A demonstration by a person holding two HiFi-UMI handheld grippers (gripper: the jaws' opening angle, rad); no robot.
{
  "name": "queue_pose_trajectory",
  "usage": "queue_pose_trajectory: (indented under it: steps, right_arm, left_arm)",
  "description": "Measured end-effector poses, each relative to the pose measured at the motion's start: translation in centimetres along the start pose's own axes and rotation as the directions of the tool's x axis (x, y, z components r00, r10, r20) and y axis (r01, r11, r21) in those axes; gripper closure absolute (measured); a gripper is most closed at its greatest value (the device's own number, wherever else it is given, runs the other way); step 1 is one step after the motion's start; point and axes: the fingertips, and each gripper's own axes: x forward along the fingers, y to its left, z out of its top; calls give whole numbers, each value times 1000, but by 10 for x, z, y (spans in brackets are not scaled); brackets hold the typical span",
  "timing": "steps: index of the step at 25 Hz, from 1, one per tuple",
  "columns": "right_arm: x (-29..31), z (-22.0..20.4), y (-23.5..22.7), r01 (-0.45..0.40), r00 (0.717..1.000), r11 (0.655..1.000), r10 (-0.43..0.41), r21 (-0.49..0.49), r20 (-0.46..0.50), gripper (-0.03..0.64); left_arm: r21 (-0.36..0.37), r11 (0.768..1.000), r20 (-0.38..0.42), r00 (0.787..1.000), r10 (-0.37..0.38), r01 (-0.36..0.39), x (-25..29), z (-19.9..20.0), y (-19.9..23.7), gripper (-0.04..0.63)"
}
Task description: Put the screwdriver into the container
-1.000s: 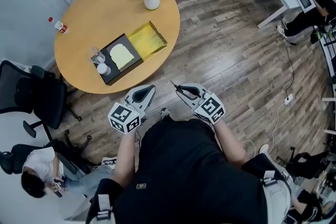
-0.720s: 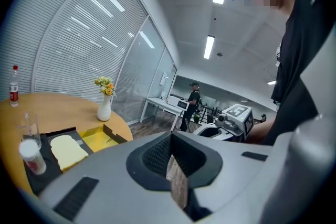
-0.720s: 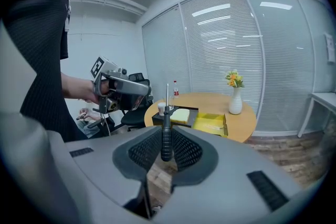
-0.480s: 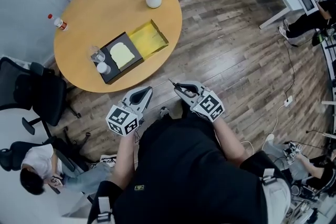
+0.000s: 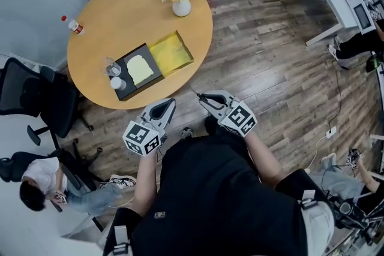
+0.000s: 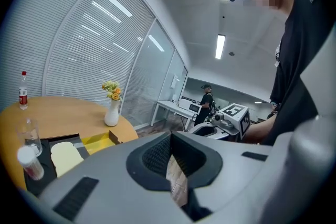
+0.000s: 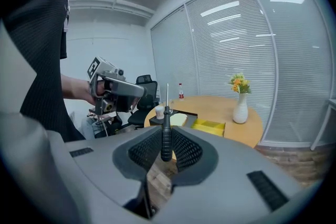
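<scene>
- The right hand-held gripper [image 5: 207, 99] is partly closed on the slim black-handled screwdriver [image 7: 166, 136]. The handle is pinched between the ribbed pads and the thin metal shaft sticks out past the jaws. This grip looks the same as a second ago.
- The left hand-held gripper [image 5: 171, 104] has its jaws drawn together with nothing between them, and it plays no part yet.
- In the head view, the round wooden tabletop [image 5: 120, 15] now sits slightly further right than a second ago. Both grippers remain in front of the person's dark torso, so the person seems to have turned or stepped while carrying.
- The yellow open-topped container [image 5: 172, 52] lies on the tabletop beside a black tray [image 5: 133, 78]. It is empty and well apart from the screwdriver.
- By this reading the task is mid-carry: the pickup is done, but the approach to the tabletop and the release into the container remain.
</scene>
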Motion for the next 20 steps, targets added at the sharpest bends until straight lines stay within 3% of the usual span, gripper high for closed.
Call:
queue_pose_trajectory:
  steps: [11,20]
  right_arm:
    - [-27,-3,-71,-67,998,998,67,-15,-8,561]
    - [-22,-16,-105,-225,974,973,223,-48,-45,561]
  left_arm:
    - [6,997,25,997,75,-75,69,26,-7,591]
    - [-41,975,41,974,221,-220,93,27,-4,591]
